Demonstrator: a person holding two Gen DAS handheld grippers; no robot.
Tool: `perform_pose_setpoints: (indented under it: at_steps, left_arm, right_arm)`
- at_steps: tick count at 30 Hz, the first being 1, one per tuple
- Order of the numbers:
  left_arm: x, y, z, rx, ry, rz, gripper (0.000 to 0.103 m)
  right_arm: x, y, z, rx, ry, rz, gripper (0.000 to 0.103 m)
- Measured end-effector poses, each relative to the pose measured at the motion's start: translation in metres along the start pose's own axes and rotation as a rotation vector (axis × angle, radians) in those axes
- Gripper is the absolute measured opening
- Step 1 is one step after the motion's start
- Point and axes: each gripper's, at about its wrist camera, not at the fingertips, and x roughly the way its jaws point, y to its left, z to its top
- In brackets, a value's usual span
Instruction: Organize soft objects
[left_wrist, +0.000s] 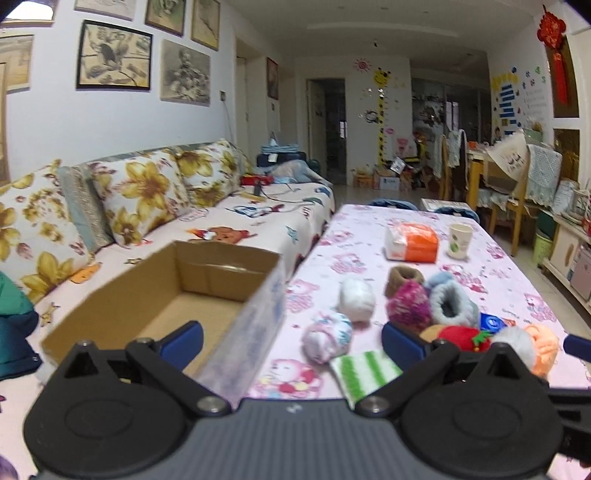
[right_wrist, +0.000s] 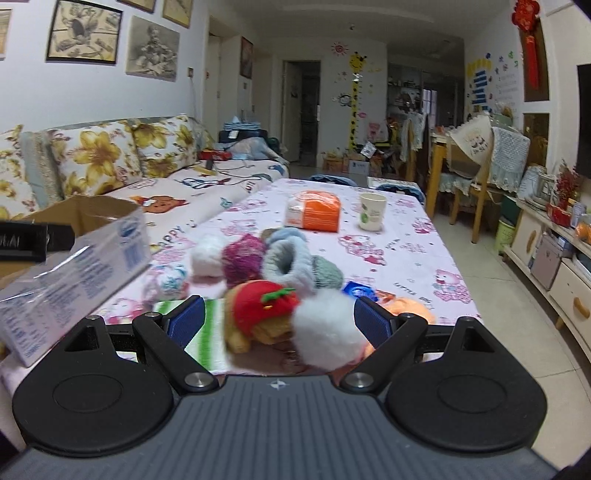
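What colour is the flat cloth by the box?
Green and white stripes; the cloth shows best in the left wrist view.

Readable print: "HAPPY" on the sofa cover (right_wrist: 173, 230), near the cardboard box's (right_wrist: 85, 212) far corner; "LITTLE" on the pink tablecloth (right_wrist: 410, 284) near its right edge. Box-side print, tissue pack and cup markings too blurred to read.
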Motion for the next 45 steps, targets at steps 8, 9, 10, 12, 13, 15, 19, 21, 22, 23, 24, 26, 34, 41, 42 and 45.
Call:
perform_pose_setpoints:
  at_steps: [8,9,10,12,13,15,19,21,22,23,24,26,34,41,42,45]
  left_arm:
    - [-0.019,0.017,0.001,-0.012,-0.036,0.029,0.102]
    - [-0.021,0.018,0.001,-0.011,-0.040,0.031,0.102]
    - [-0.023,0.019,0.001,-0.010,-0.044,0.034,0.102]
    - [-0.027,0.021,0.001,-0.011,-0.050,0.036,0.102]
    - [-0.029,0.022,0.001,-0.013,-0.054,0.037,0.102]
    - [-0.031,0.024,0.002,-0.012,-0.059,0.040,0.102]
    - [-0.035,0.025,0.002,-0.009,-0.068,0.042,0.102]
    - [-0.035,0.024,0.002,-0.006,-0.070,0.037,0.102]
    - [-0.035,0.023,0.002,-0.004,-0.071,0.035,0.102]
    - [-0.034,0.022,0.002,-0.003,-0.072,0.031,0.102]
    - [-0.033,0.020,0.001,-0.001,-0.072,0.025,0.102]
    - [-0.030,0.015,-0.001,0.008,-0.069,0.009,0.102]
    - [-0.006,-0.014,-0.017,0.064,-0.037,-0.108,0.102]
    - [0.021,-0.050,-0.036,0.160,0.000,-0.222,0.102]
    - [0.024,-0.055,-0.040,0.169,0.010,-0.248,0.102]
    - [0.030,-0.071,-0.048,0.189,0.026,-0.319,0.102]
  right_arm:
    - [-0.016,0.013,0.000,-0.058,-0.021,0.053,0.103]
    - [-0.017,0.014,0.002,-0.061,-0.022,0.060,0.103]
    - [-0.018,0.014,0.002,-0.061,-0.024,0.068,0.103]
    - [-0.021,0.016,0.002,-0.069,-0.028,0.078,0.103]
    - [-0.024,0.018,0.001,-0.075,-0.032,0.085,0.103]
    - [-0.029,0.020,0.000,-0.079,-0.039,0.095,0.103]
    - [-0.031,0.019,-0.001,-0.091,-0.044,0.115,0.103]
    - [-0.031,0.017,-0.003,-0.094,-0.046,0.123,0.103]
    - [-0.031,0.016,-0.004,-0.095,-0.047,0.126,0.103]
    - [-0.030,0.016,-0.005,-0.095,-0.049,0.124,0.103]
    - [-0.029,0.013,-0.006,-0.094,-0.050,0.119,0.103]
    - [-0.026,0.005,-0.009,-0.082,-0.042,0.104,0.103]
    - [0.003,-0.045,-0.013,0.027,0.037,0.016,0.103]
    - [0.035,-0.085,-0.012,0.151,0.089,-0.051,0.103]
    - [0.039,-0.092,-0.013,0.174,0.094,-0.061,0.103]
    - [0.050,-0.107,-0.016,0.253,0.107,-0.073,0.103]
